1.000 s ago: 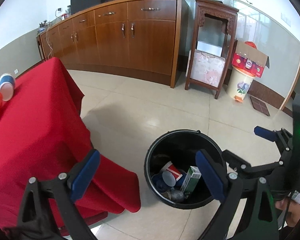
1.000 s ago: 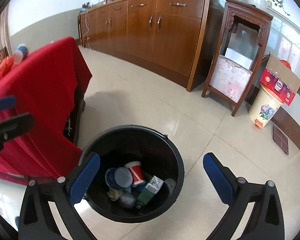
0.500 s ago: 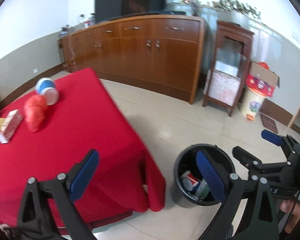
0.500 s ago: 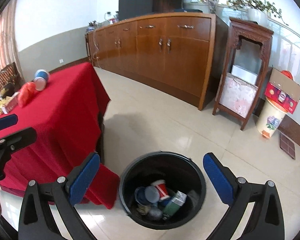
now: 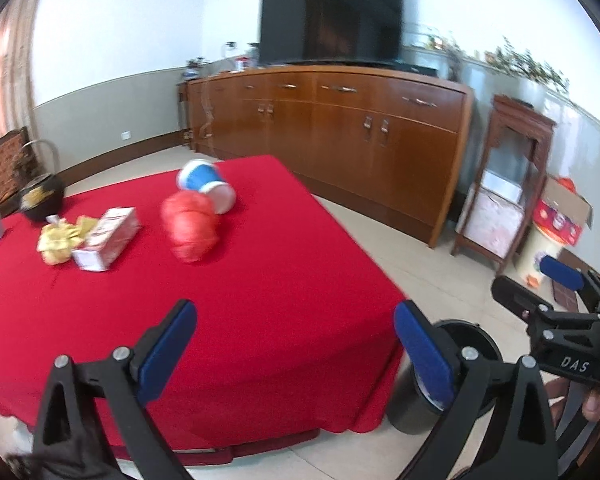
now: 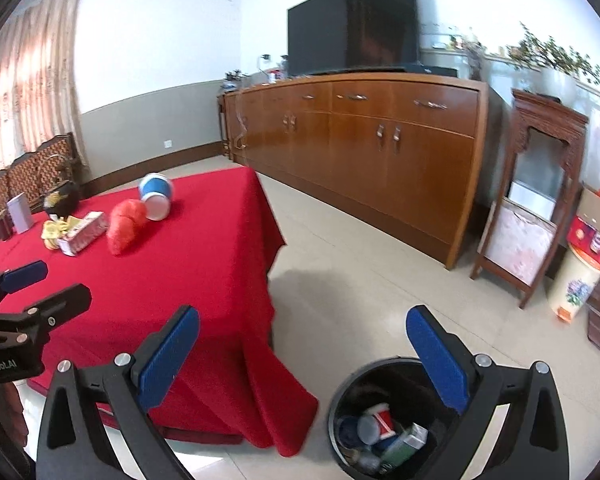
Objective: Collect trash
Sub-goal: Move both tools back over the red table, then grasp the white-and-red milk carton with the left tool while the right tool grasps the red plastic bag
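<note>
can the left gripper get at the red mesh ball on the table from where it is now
Probably yes. The left gripper is open and empty, aimed over the red tablecloth, and only bare cloth lies between it and the red mesh ball.

Each hand-held gripper is a black frame of angled struts, lower in the frame, ending in two flat blue pads. The left hand-held gripper (image 5: 294, 354) and right hand-held gripper (image 6: 302, 354) both carry silver screws at the joints. At the right edge of the left view the right one bears white letters "DAS"; at the left edge of the right view the other shows white lettering, partly cut off.
</note>
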